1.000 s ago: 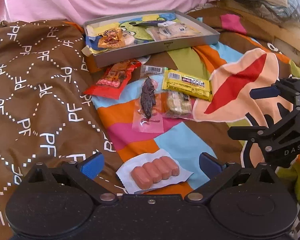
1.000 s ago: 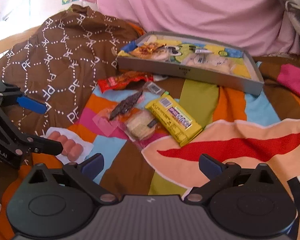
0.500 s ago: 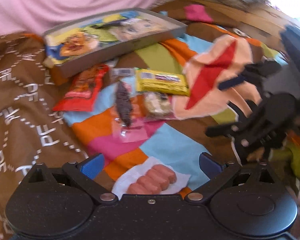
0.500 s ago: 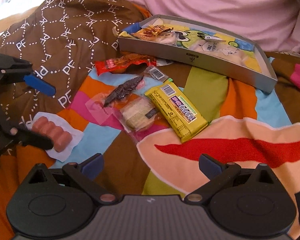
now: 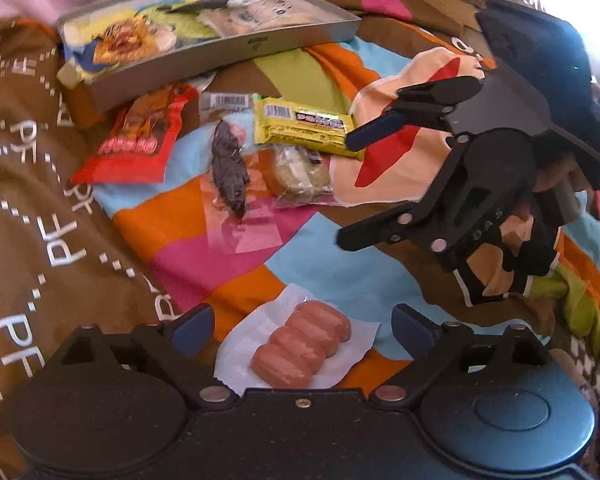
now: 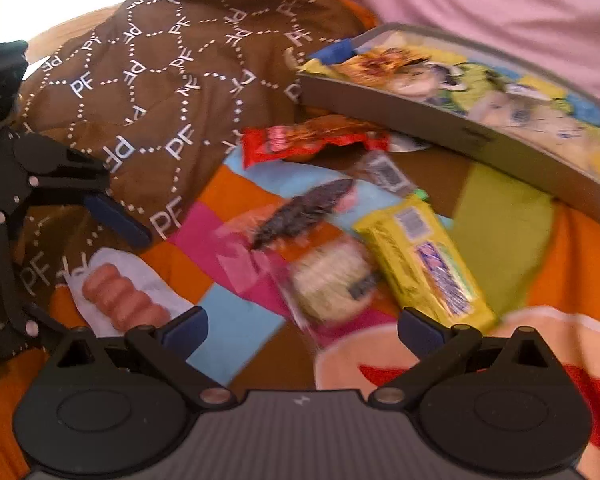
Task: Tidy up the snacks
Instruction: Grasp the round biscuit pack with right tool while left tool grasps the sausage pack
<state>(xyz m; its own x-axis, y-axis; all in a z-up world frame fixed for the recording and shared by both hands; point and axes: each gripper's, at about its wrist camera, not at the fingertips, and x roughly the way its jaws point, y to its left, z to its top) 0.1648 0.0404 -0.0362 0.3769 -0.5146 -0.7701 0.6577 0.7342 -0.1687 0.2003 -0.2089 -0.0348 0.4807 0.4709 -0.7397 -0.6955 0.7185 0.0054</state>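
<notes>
Left wrist view first — what sits nearest the grey tray (image 5: 236, 46)?

— Going left to right below the tray: a red snack pouch (image 5: 140, 140), a dark dried snack in clear wrap (image 5: 229, 168), a round cake in clear wrap (image 5: 300, 172), and a yellow bar (image 5: 306, 128) just above the cake. Far nearer than the tray lies the sausage pack (image 5: 300, 346).

— And the left gripper (image 5: 300, 328)?

— Fingers spread wide, one on each side of the sausage pack, grasping nothing.

— The right gripper (image 5: 350, 188)?

— It hangs right of the snacks, well below the tray, jaws apart and empty, over the colourful blanket (image 5: 340, 272). Its own view is blurred; the cake lies between its fingers.
</notes>
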